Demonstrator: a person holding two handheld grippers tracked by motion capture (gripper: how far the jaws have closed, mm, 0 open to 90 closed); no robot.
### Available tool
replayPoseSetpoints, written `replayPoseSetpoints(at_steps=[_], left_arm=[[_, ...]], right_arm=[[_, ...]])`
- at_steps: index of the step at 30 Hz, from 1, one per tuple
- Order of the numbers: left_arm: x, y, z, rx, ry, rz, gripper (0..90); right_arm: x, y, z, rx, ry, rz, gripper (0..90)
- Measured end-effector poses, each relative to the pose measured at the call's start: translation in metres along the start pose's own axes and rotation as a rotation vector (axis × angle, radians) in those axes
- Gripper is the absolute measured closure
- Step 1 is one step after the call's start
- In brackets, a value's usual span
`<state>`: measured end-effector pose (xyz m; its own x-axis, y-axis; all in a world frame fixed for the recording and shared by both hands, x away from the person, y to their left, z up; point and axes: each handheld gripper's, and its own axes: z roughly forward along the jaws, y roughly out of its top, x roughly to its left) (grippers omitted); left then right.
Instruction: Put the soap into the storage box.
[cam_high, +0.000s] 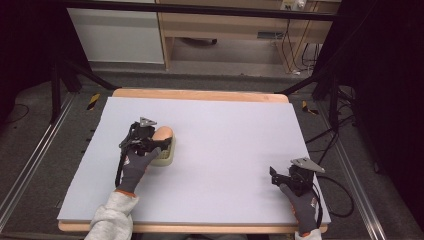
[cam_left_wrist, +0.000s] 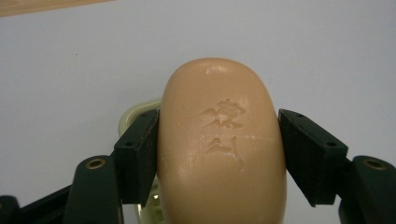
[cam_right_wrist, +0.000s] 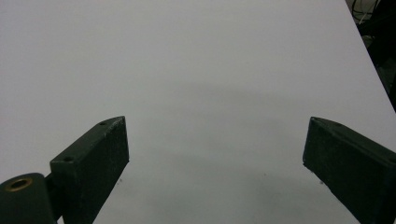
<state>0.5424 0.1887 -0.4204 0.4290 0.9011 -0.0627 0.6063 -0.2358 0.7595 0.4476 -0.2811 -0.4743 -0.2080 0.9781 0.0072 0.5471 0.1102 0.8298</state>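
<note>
A peach-coloured bar of soap (cam_left_wrist: 222, 149) with stamped characters on its top sits between the two jaws of my left gripper (cam_left_wrist: 218, 140), which press on both of its long sides. Under it lies a pale yellow-green soap dish (cam_left_wrist: 131, 113). In the high view the soap (cam_high: 164, 133) is at the far end of the dish (cam_high: 168, 156), left of the table's middle, with my left gripper (cam_high: 159, 138) on it. My right gripper (cam_high: 275, 176) rests near the front right corner, open and holding nothing; its jaws (cam_right_wrist: 215, 154) stand wide apart over bare sheet.
A pale lilac sheet (cam_high: 225, 135) covers the wooden table (cam_high: 200, 94). Black frame legs and cables stand on the floor at both sides, with a wooden cabinet behind. The sheet's right edge lies close to my right gripper.
</note>
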Motion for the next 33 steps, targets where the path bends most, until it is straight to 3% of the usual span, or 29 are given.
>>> replayPoseSetpoints(at_steps=[8,33], left_arm=[[0.006,-0.006,0.011,0.03,0.012,-0.011,32.2],[0.005,-0.018,0.026,0.098,0.023,0.0,32.2]], right_arm=[[0.001,0.0,0.0,0.002,0.002,0.002,7.4],[0.0,0.0,0.001,0.008,-0.003,0.006,6.9]])
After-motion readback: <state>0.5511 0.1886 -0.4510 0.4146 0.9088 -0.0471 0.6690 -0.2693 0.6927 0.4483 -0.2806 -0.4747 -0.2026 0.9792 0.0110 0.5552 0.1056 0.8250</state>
